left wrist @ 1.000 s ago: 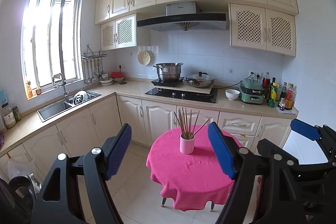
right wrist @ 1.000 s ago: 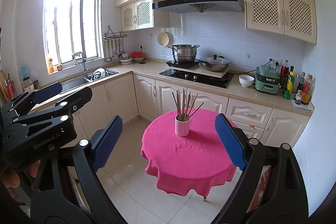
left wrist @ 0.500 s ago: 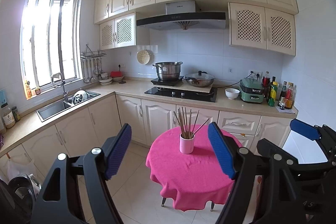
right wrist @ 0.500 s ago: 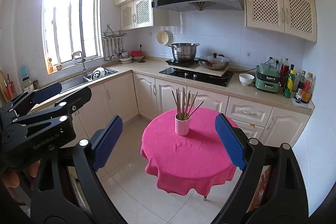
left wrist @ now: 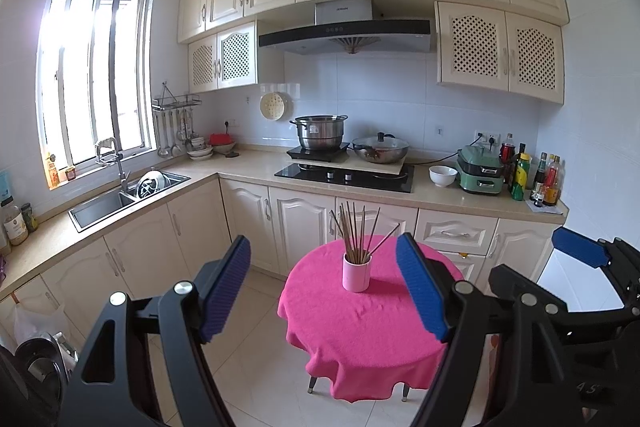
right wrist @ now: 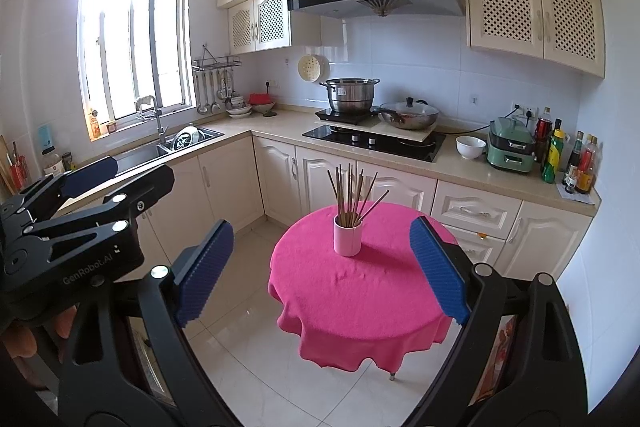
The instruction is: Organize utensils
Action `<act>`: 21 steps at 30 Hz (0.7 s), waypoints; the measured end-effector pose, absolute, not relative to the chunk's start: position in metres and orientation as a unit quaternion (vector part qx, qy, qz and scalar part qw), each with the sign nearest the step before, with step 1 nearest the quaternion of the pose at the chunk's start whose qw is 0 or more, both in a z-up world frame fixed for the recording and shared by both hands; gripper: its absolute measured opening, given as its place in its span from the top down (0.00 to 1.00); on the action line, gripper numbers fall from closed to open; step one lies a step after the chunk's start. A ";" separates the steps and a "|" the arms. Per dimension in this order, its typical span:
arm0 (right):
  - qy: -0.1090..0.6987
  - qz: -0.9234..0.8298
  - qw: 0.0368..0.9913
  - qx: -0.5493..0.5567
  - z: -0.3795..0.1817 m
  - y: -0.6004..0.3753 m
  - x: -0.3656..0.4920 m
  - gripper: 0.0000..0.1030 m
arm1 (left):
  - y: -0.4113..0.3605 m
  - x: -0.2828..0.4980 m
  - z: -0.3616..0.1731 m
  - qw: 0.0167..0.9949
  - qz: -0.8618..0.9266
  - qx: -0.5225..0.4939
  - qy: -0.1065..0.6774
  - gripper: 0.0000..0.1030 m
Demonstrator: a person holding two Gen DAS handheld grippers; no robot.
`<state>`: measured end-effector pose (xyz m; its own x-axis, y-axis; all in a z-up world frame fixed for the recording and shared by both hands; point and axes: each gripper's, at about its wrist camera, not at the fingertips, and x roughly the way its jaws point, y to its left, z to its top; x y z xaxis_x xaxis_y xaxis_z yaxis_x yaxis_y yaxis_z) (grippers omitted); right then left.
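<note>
A pink cup (left wrist: 356,273) (right wrist: 347,238) stands upright on a round table with a pink cloth (left wrist: 360,331) (right wrist: 360,303). Several brown chopsticks (left wrist: 357,231) (right wrist: 352,195) stand in it, fanned out. My left gripper (left wrist: 323,289) is open and empty, well short of the table and above it. My right gripper (right wrist: 322,270) is open and empty too, at a similar distance. Each gripper shows at the edge of the other's view.
An L-shaped counter (left wrist: 248,167) runs behind the table, with a sink (left wrist: 120,199) at left, a hob with a steel pot (left wrist: 318,137) and a wok (left wrist: 380,149), a white bowl (left wrist: 443,175), a green cooker (left wrist: 480,175) and bottles (left wrist: 536,179). Tiled floor (right wrist: 248,343) surrounds the table.
Both views have shifted only very slightly. Both grippers stay open. The cup and chopsticks have not moved.
</note>
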<state>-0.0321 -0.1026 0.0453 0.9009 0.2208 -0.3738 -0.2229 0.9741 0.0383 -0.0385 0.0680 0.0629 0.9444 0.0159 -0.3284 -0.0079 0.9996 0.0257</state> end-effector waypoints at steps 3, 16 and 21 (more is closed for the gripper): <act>0.192 0.113 0.975 -0.004 0.045 -0.101 -0.031 0.14 | 0.070 -0.037 0.063 0.986 0.004 0.008 0.166 0.28; 0.198 0.114 0.973 -0.002 0.045 -0.094 -0.023 0.14 | 0.079 -0.029 0.062 0.986 0.006 0.007 0.168 0.28; 0.200 0.115 0.973 -0.003 0.044 -0.090 -0.019 0.14 | 0.082 -0.027 0.061 0.986 0.006 0.006 0.168 0.28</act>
<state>-0.0193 -0.0901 0.0440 0.8939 0.2218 -0.3896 -0.2239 0.9738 0.0405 -0.0271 0.0819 0.0613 0.9434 0.0130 -0.3315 -0.0087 0.9999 0.0145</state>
